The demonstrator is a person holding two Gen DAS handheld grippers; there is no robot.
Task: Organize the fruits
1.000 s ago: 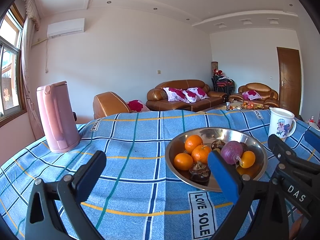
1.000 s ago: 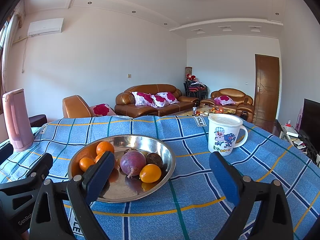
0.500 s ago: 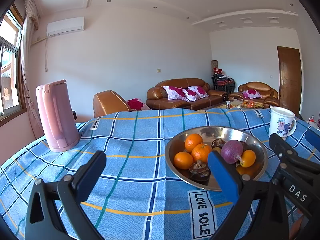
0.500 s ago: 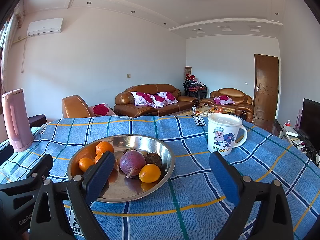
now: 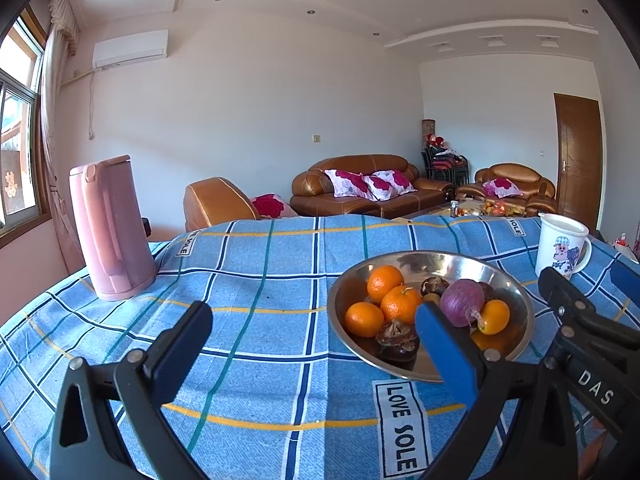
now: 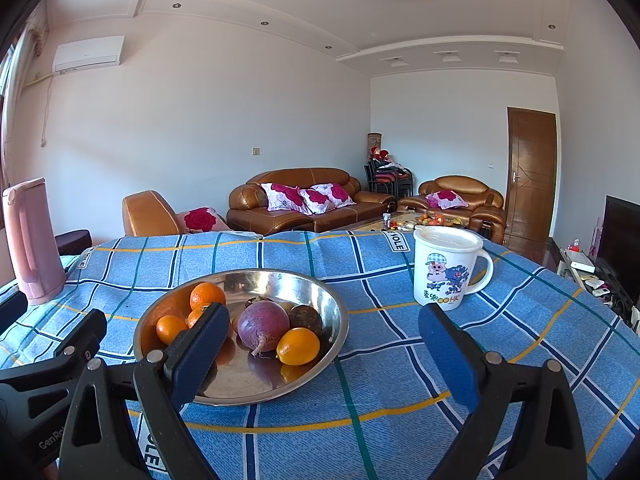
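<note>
The left gripper [image 5: 312, 320] and the right gripper [image 6: 324, 324] are held spread wide above the blue checked tablecloth [image 5: 260, 272], nothing being grasped. Just ahead, oranges [image 6: 207, 295], a purple bulb [image 6: 263, 325] and dark fruits [image 6: 306, 319] are contained in a steel bowl [image 6: 328, 300]. A lidded mug [image 6: 446, 268] is placed beside it; a pink kettle [image 5: 108, 228] is set well apart.

We note a pink kettle [image 5: 110, 232] and a lidded cartoon mug [image 6: 448, 267] upright, well apart, on the blue plaid tablecloth [image 5: 260, 264].
</note>
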